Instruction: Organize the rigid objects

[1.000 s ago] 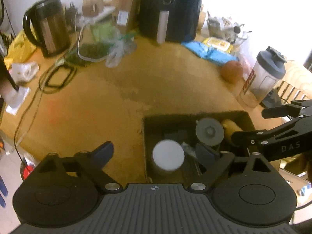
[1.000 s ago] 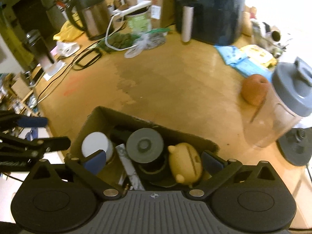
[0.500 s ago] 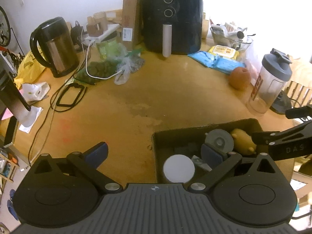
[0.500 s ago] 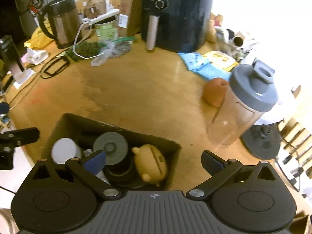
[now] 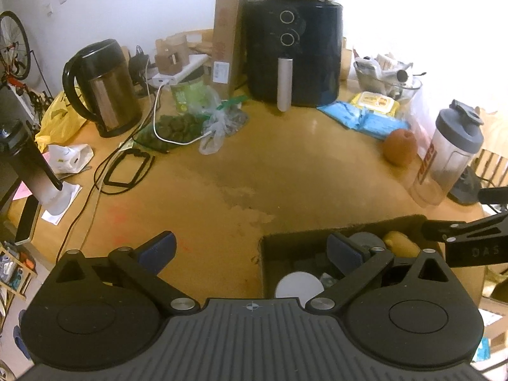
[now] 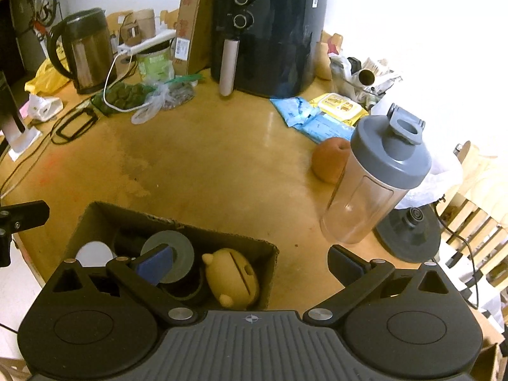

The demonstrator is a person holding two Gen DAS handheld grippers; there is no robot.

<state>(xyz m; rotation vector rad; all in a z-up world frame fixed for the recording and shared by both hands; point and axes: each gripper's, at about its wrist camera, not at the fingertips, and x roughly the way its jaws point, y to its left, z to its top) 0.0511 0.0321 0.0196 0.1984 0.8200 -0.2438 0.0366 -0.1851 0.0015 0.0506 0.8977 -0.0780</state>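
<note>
A dark cardboard box [image 6: 95,216] sits at the near edge of the round wooden table [image 6: 222,165]. Inside it lie a white-lidded jar [image 6: 93,254], a grey round lid [image 6: 177,250] on a dark cup, and a yellow bear-shaped bank [image 6: 231,279]. The same box [image 5: 285,241] shows at lower right in the left wrist view. My left gripper [image 5: 250,250] stands open and empty, its right finger over the box. My right gripper [image 6: 250,260] is open too, straddling the box's right wall with nothing held. A clear shaker bottle [image 6: 377,177] with a grey lid stands right of the box.
An orange fruit [image 6: 330,158] lies behind the shaker. A black air fryer [image 6: 270,35], a kettle [image 6: 82,50], blue and yellow packets [image 6: 317,117], plastic bags and cables [image 6: 76,123] line the far side. A black fan base [image 6: 412,231] and wooden chair sit at right.
Both grippers have tilted up and drawn back from the box, which now sits lower in each view. The right view has swung rightward, bringing the shaker bottle closer to centre.
</note>
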